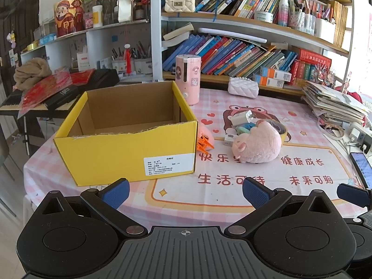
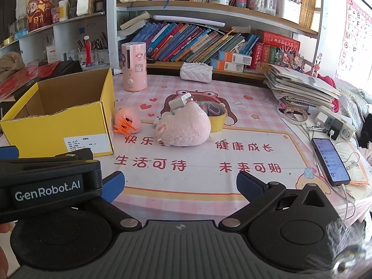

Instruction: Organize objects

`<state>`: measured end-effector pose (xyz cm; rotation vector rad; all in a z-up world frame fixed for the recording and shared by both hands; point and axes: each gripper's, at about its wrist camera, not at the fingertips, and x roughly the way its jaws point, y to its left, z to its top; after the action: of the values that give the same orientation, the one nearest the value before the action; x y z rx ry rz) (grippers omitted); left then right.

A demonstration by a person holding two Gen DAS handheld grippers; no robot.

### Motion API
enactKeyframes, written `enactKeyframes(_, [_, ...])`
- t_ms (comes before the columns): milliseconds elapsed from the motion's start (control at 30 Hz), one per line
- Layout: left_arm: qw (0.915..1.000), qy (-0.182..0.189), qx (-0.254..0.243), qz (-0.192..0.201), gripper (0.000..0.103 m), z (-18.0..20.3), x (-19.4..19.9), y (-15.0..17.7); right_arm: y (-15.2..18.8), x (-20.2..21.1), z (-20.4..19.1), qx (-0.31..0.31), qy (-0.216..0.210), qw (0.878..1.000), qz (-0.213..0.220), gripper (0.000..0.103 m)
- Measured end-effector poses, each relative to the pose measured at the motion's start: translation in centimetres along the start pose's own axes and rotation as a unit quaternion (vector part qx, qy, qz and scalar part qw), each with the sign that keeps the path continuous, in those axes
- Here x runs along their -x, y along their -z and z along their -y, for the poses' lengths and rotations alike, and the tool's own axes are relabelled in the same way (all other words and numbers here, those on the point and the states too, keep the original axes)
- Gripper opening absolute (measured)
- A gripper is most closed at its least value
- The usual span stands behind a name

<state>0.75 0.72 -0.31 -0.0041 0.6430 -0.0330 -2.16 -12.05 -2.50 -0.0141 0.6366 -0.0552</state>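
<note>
L gripper [image 1: 186, 191]: fingers spread wide, nothing between them; hovers over near edge of table [image 1: 232, 200].
R gripper [image 2: 181, 184]: fingers wide too, holding nothing; over near edge, just right of L gripper.
Yellow box [image 1: 125, 153]: open top, looks empty inside, on left part of table; white label on front wall.
Pink plush [image 1: 258, 145]: mid-table, right of box, apart from it.
White charger [image 1: 240, 118]: behind plush, touching the pile.
Yellow tape roll [image 2: 218, 116]: behind-right of plush, touching it.
Orange clips [image 2: 124, 127]: beside box's right wall, w/ a pink fuzzy thing.
Pink cylinder [image 1: 187, 79]: upright at far edge, behind box corner.
White quilted pouch [image 1: 243, 88]: far edge.
Phone [image 2: 330, 160]: right edge, screen lit, cable plugged in.
Paper stack [image 1: 334, 102]: far-right corner.
</note>
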Motion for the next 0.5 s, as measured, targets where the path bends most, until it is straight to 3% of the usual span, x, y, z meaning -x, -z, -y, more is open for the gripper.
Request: enactKeyframes(500, [1.0000, 0.008, 0.000, -0.004, 0.103, 0.1, -1.1, -0.4, -0.2, -0.6, 0.0, 0.001, -0.005, 1.000, -0.003, 0.103])
